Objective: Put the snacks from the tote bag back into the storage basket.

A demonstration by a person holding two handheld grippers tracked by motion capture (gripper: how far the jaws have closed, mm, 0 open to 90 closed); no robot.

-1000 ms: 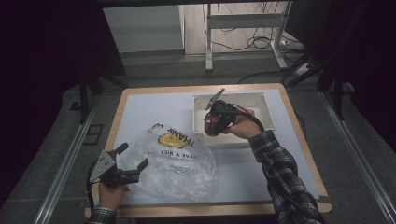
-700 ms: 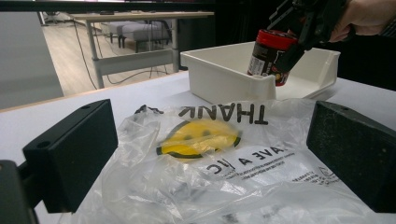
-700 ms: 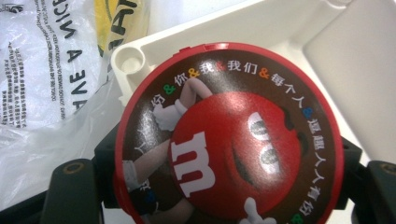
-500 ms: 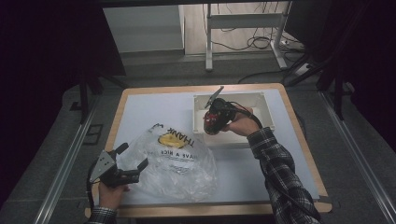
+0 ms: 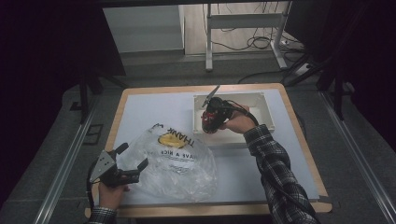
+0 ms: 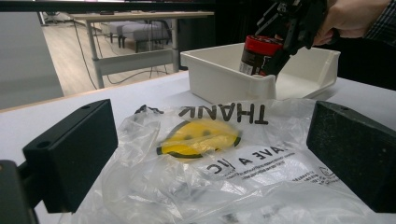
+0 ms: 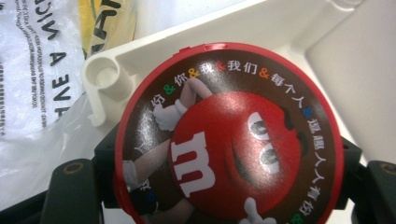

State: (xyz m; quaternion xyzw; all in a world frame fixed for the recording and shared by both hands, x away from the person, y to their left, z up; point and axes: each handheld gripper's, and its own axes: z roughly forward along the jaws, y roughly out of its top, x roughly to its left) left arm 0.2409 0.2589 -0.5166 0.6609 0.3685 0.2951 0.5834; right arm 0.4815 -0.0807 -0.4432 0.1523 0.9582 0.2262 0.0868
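The candy tub with the red lid was clamped between the right gripper's jaws, which sat on either side of it as far closed as the tub allowed. It hung just above the near-left corner of the white bin, on the far right part of the table. In the left gripper view you could see the tub upright, clear of the bin's rim.

My guess was the tub was on its way out of the bin and toward the plastic bag, the crinkly clear one with the smiley face and THANK print, lying flat at the near left. To do that bit well I'd have kept the tub level, lifted it properly over the rim so it couldn't clip the corner, and not squeezed any harder since the grip looked fine already.

The left gripper sat low at the bag's near-left edge, jaws wide apart and holding nothing. Honestly it'd have needed to pinch up a layer of the bag's mouth first, because that film looked floppy and collapsed.

The table had a pale top with a wooden border. Beyond it the room was dim, with a desk frame and loose cables on the far floor.
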